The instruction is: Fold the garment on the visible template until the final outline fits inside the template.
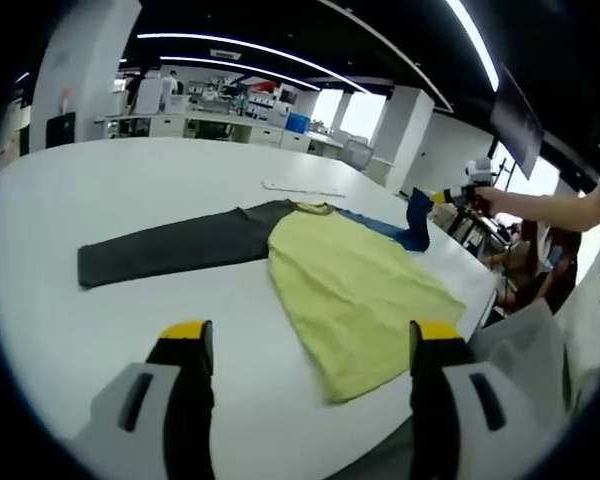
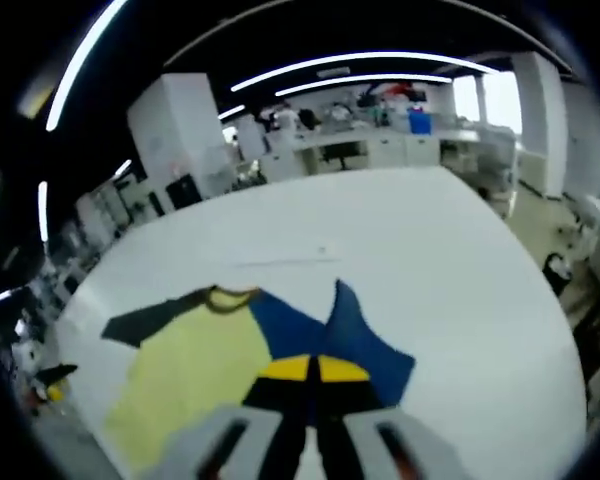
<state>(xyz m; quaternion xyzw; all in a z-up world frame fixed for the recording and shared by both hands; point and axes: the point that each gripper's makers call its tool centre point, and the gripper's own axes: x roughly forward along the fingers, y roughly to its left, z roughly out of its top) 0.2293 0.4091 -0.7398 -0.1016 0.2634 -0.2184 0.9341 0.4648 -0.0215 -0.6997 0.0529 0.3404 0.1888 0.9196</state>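
Your left hand-held gripper (image 1: 305, 345) hangs released above the near edge of the white table (image 1: 130, 190), its yellow-tipped jaws spread wide with nothing between them. Beyond it the garment (image 1: 355, 285) lies flat: a yellow-green body with one dark grey sleeve (image 1: 170, 250) stretched out to the left in the left gripper view. The other sleeve (image 2: 365, 335) is blue, and your right hand-held gripper (image 2: 312, 372) is clenched on it, jaws pressed together on the cloth and lifting it off the table. In the left gripper view that gripper shows at the far right, at the end of your outstretched arm (image 1: 550, 205). A thin white strip (image 1: 302, 188) lies on the table just past the collar. Desks and shelving (image 1: 220, 110) stand well behind.
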